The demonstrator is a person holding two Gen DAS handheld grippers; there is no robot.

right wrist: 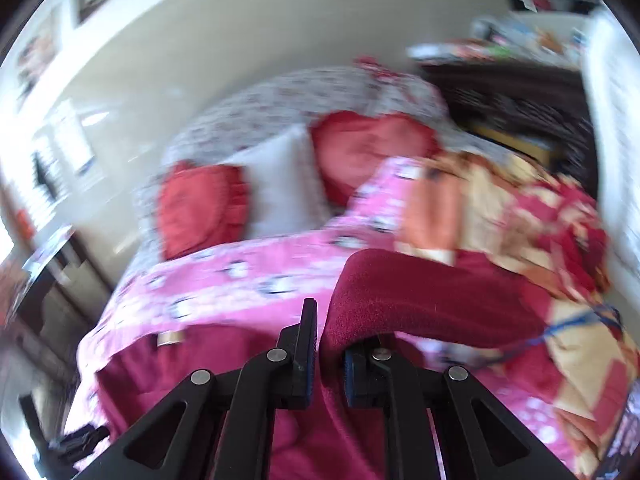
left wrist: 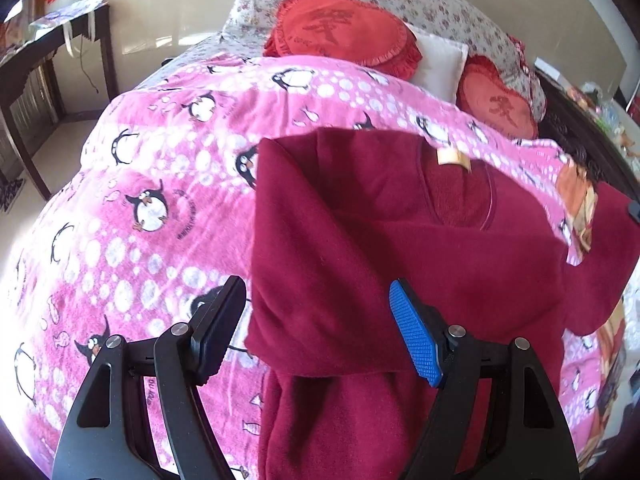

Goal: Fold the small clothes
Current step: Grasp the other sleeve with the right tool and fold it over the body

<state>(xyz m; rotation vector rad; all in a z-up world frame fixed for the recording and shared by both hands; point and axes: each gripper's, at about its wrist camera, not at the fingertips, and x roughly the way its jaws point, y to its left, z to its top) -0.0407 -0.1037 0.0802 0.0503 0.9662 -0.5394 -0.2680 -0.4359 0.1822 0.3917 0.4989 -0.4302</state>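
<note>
A dark red fleece top (left wrist: 360,240) lies on a pink penguin blanket (left wrist: 140,184) on a bed, its left sleeve folded over the body and a tan label at the collar. My left gripper (left wrist: 316,320) is open above the top's lower left part, holding nothing. In the blurred right wrist view my right gripper (right wrist: 330,340) is shut on the top's right sleeve (right wrist: 420,300), which is lifted and drapes over the fingers. The right sleeve also shows raised at the right of the left wrist view (left wrist: 600,256).
Two red heart cushions (left wrist: 344,28) and a white pillow (left wrist: 440,60) lie at the bed's head. A patterned orange and red quilt (right wrist: 520,216) lies to the right. A dark wooden table (left wrist: 52,64) stands left of the bed.
</note>
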